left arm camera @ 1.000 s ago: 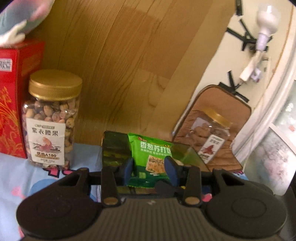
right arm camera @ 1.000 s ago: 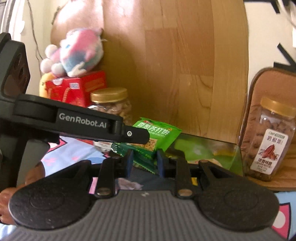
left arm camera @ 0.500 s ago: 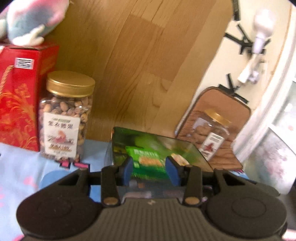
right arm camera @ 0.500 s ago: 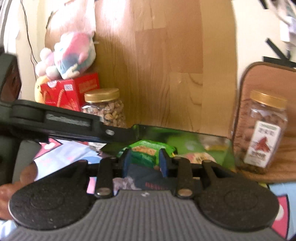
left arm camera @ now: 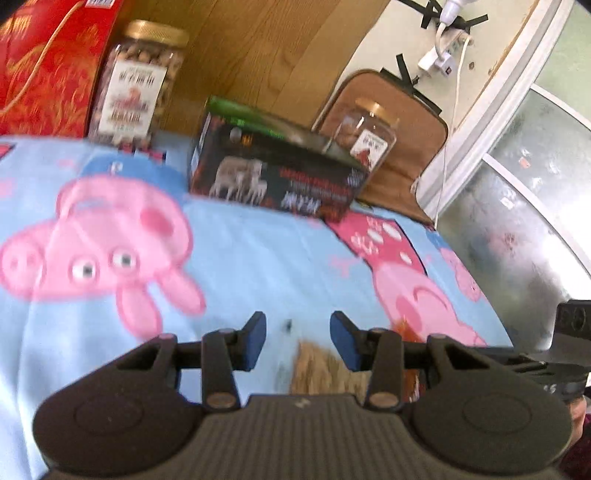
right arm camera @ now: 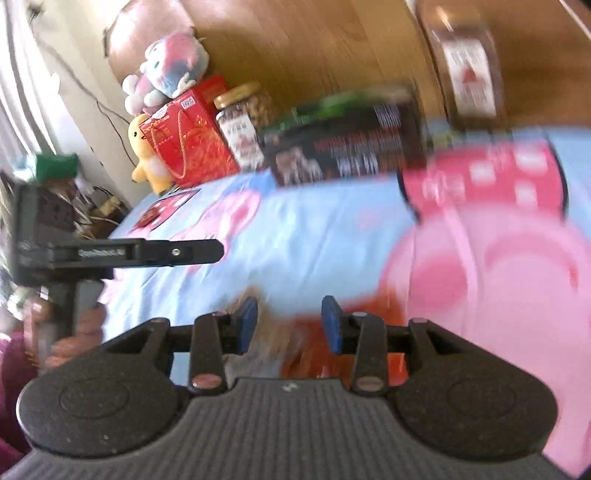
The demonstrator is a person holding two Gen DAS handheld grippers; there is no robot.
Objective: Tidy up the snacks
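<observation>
Left wrist: snack packet (left arm camera: pixel 325 365) below tool (left arm camera: pixel 297 339)

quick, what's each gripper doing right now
left gripper: open, holding nothing.
right gripper: open, its jaws have just been opening, nothing gripped between them.

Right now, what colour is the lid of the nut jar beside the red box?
Gold. The lid of the nut jar shows best in the left wrist view.
</observation>
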